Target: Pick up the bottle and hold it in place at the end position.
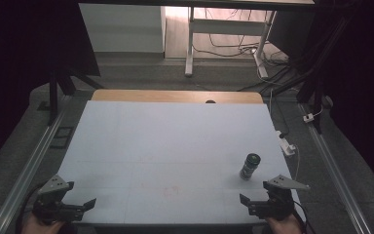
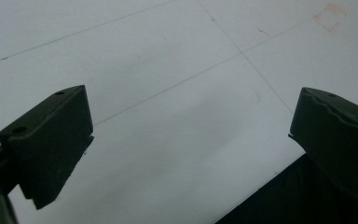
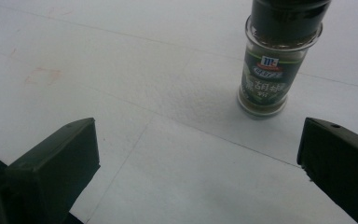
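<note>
High view: spice jar upright near table's right edge.

I see a white table with a wooden edge at its far side. Grey carpet surrounds the table, with metal rails on both sides of it. Beyond the table stands a white desk frame, cables tangled on the floor beside it. Light falls there; the room's sides are dark.
</note>
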Motion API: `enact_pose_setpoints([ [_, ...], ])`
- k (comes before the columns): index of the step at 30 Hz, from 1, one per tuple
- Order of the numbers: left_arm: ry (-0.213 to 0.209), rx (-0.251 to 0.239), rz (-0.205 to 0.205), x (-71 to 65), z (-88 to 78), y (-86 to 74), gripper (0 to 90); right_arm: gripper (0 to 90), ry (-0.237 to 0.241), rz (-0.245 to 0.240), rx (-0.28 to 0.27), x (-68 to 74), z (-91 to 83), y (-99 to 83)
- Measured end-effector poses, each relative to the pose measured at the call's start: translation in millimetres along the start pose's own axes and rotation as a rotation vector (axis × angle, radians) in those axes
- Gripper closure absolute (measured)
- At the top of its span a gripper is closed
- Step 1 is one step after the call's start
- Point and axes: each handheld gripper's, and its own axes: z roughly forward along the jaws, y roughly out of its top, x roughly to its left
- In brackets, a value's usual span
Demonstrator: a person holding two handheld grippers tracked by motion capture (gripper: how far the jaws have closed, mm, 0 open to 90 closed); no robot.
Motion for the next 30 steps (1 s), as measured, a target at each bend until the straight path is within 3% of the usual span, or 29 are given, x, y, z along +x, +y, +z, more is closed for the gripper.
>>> enact_pose_setpoints([
  [9, -0.033, 0.011, 0.000, 1.2, 0.6, -0.2, 0.0, 0.0, 0.018, -0.013, 0.009, 1.0, 0.8, 0.6],
  [25, -0.031, 0.003, -0.013, 2.6, -0.3, -0.7, 0.0, 0.0, 0.035, -0.025, 0.019, 1.0, 1.6, 1.4],
  [30, -0.024, 0.006, -0.008, 1.6, -0.1, -0.5, 0.0, 0.0, 0.038, -0.017, 0.000, -0.4, 2.1, 3.3],
])
